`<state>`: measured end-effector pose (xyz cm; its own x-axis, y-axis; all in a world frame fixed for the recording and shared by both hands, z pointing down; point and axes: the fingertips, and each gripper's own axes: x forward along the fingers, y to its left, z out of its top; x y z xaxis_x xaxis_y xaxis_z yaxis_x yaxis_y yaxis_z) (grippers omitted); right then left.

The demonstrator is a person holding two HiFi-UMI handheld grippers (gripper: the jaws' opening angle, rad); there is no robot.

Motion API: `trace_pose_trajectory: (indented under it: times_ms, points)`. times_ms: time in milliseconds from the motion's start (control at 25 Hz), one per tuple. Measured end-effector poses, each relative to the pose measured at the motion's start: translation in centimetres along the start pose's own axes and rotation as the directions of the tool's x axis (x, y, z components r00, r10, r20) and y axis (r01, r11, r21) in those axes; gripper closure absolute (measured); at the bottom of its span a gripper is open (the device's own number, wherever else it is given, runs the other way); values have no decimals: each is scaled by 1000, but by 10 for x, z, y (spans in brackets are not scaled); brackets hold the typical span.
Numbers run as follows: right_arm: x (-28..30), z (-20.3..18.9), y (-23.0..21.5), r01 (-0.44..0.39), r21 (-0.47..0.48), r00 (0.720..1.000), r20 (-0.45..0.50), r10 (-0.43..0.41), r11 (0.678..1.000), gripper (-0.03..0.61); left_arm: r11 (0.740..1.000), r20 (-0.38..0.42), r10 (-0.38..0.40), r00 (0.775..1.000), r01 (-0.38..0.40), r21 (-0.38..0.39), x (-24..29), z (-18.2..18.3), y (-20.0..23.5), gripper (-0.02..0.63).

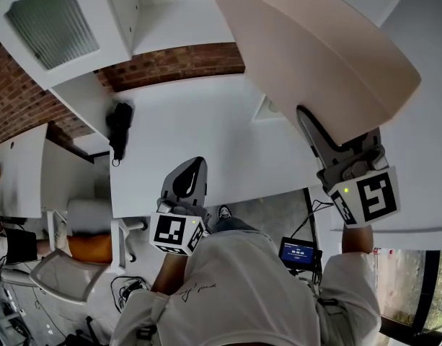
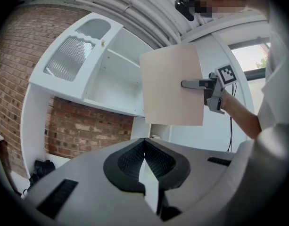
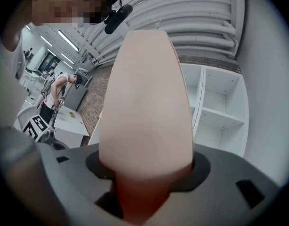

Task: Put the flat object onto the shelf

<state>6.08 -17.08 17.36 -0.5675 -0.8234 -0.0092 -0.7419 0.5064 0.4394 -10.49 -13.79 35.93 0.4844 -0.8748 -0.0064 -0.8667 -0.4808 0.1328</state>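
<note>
The flat object is a pale beige board, held up edge-on in my right gripper, which is shut on its lower edge. In the left gripper view the board hangs in front of the white shelf unit, with the right gripper clamped on its right side. It fills the middle of the right gripper view, where the open white shelf compartments lie to its right. My left gripper is shut with nothing in it, low over the white desk.
A black object lies at the desk's left end. A brick wall runs behind the desk, under the shelf's cabinet with a ribbed glass door. A chair and a small screen device sit below.
</note>
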Motion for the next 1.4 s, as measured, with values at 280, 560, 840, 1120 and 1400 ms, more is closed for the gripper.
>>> trace_pose_trajectory:
  times_ms: [280, 560, 840, 1120, 1400]
  points:
    - [14, 14, -3, 23, -88, 1000, 15, -22, 996, 302, 1000, -10, -25, 1000, 25, -2, 3, -4, -3, 600]
    - [29, 22, -7, 59, -173, 998, 24, -56, 983, 302, 1000, -9, -28, 1000, 28, -2, 4, -5, -5, 600]
    - [47, 30, -9, 72, -265, 997, 42, -63, 961, 304, 1000, -1, 7, 1000, -7, -10, 0, -4, 6, 600]
    - [63, 31, -3, 76, -368, 997, 37, -67, 927, 304, 1000, -4, 20, 1000, -20, 14, -2, -2, 10, 600]
    - [79, 22, 1, 95, -482, 994, -9, -113, 871, 304, 999, 5, 35, 999, -35, 14, -2, 1, 16, 600]
